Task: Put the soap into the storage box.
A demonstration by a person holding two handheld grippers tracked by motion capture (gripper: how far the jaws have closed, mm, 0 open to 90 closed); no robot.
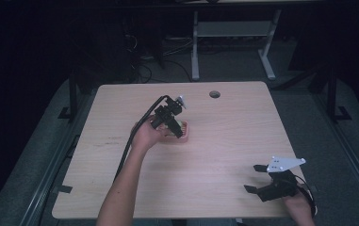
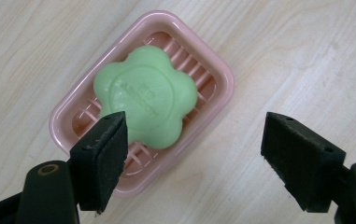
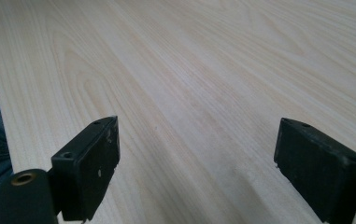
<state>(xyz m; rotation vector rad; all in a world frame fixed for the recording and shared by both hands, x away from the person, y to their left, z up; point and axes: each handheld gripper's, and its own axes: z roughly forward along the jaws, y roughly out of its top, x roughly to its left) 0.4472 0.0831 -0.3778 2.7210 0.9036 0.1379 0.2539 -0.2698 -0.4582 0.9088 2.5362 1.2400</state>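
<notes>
Soap: a pale green bar [image 2: 145, 95] shaped like a flower with rounded lobes, a faint embossed mark across its top face; the lettering is too soft to read.
Soap place: it lies flat in the pink dish, upper left of centre in the left gripper view; in the high view a sliver of green [image 1: 181, 124] shows just left of centre of the frame, mostly hidden behind the gripper.
Dish: a pink rectangular soap dish [image 2: 215, 65] with rounded corners and raised ribs on its floor, turned at a slant in the left gripper view; it sits on the table [image 1: 224, 141], near its middle in the high view [image 1: 184, 138].
Left gripper: held above the dish [image 1: 173, 126], pointing down at it; jaws spread wide with nothing between them. In its own view [image 2: 194, 158] the left jaw overlaps the dish's lower edge and the soap's lower lobe, while the right jaw stands over bare wood.
Right gripper: lower right of the high view [image 1: 256, 178], near the table's front edge and well apart from the dish; jaws wide apart and holding nothing, over bare wood in its own view [image 3: 196, 168].
Table: light wood grain, with a round hole [image 1: 215, 94] near its far edge.
In the way: the left gripper and its black cable [image 1: 134, 134] cover most of the dish from above.
Surroundings: dark floor with a white desk frame [image 1: 196, 47] at the top of the high view.
</notes>
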